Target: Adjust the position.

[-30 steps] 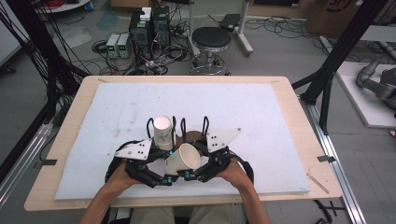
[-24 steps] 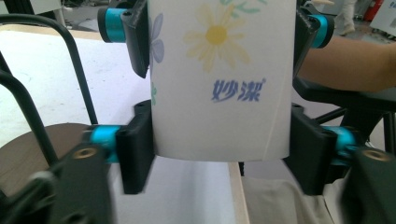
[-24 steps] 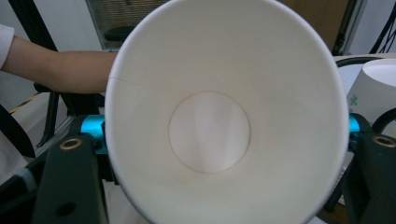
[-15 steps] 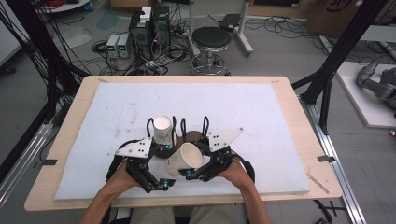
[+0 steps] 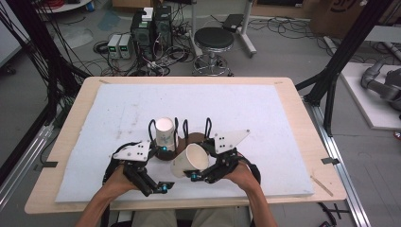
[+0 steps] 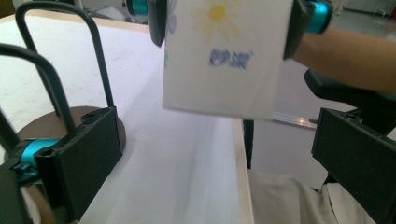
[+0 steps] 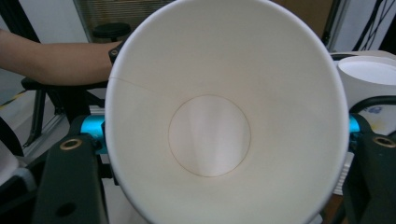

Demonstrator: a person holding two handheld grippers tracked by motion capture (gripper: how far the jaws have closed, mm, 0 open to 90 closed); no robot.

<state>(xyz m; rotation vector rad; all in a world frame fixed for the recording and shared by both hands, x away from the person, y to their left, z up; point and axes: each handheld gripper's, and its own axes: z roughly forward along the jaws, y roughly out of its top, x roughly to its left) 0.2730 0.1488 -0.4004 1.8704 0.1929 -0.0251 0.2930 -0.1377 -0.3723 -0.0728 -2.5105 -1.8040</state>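
Right gripper [image 5: 196, 176] fingers clamped on tilted paper cup [image 5: 189, 159], held just above the worktop [image 5: 283, 123]; cup is empty. Light, thin-walled, crushes easily: grip mid-wall, gently. Left gripper [image 5: 158, 185] fingers apart, holding nothing. Second paper cup [image 5: 164, 132] stands upright just beside, on a brown coaster [image 6: 60, 123]; contents not visible.

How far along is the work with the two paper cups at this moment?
Done: one paper cup stands upright on the white mat, by the brown disc. In hand: the right gripper is shut on the second cup, tilted above the mat; the left gripper has just opened its jaws, nothing between them. Left, probably: setting the held cup down or into the upright one.
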